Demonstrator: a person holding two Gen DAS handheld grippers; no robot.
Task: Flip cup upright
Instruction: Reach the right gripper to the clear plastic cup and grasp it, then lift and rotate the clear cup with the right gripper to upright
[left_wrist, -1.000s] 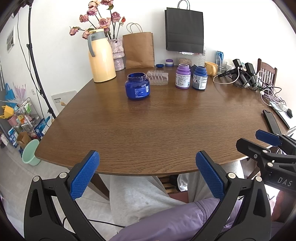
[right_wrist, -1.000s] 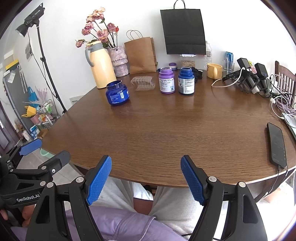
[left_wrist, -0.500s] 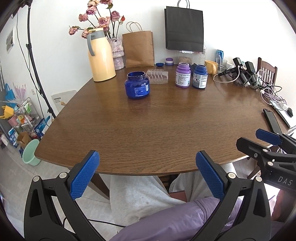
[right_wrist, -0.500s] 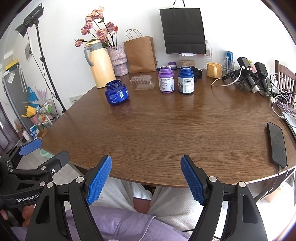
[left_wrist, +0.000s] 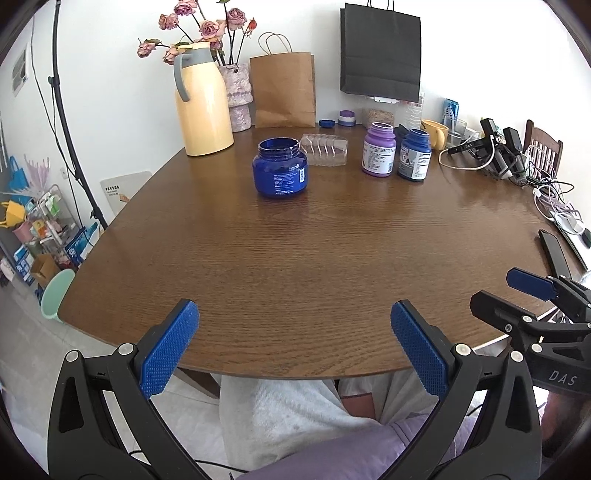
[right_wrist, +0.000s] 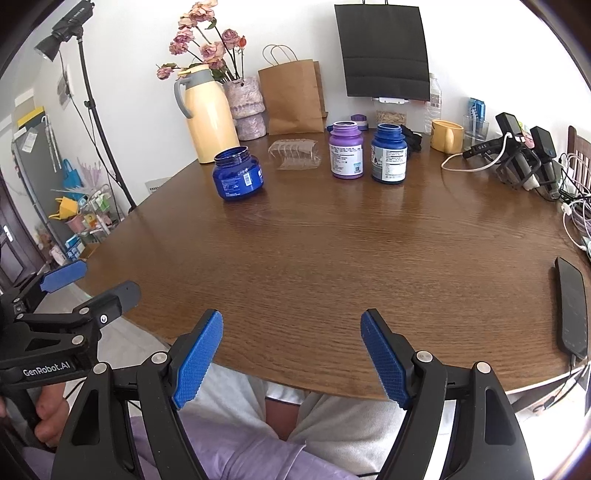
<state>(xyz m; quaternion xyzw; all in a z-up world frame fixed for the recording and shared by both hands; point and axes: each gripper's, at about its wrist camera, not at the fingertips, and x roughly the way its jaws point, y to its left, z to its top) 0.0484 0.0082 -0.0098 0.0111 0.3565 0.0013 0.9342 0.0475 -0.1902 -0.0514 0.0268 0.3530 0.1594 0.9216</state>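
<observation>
1. Blue-padded fingers of the left gripper (left_wrist: 293, 345) and right gripper (right_wrist: 291, 356) are spread wide and hold nothing, kept back at the near edge of the table (left_wrist: 295, 266), probably because no reach has begun.
2. Bare wood is seen across the middle of the table.
3. Toward the far edge, the cup (right_wrist: 294, 154) is found lying on its side, just beyond the blue jar (right_wrist: 238, 178) and left of the purple bottle (right_wrist: 346, 155).
4. Clear ribbed plastic is what the cup appears made of; which way its mouth faces cannot be told.
</observation>
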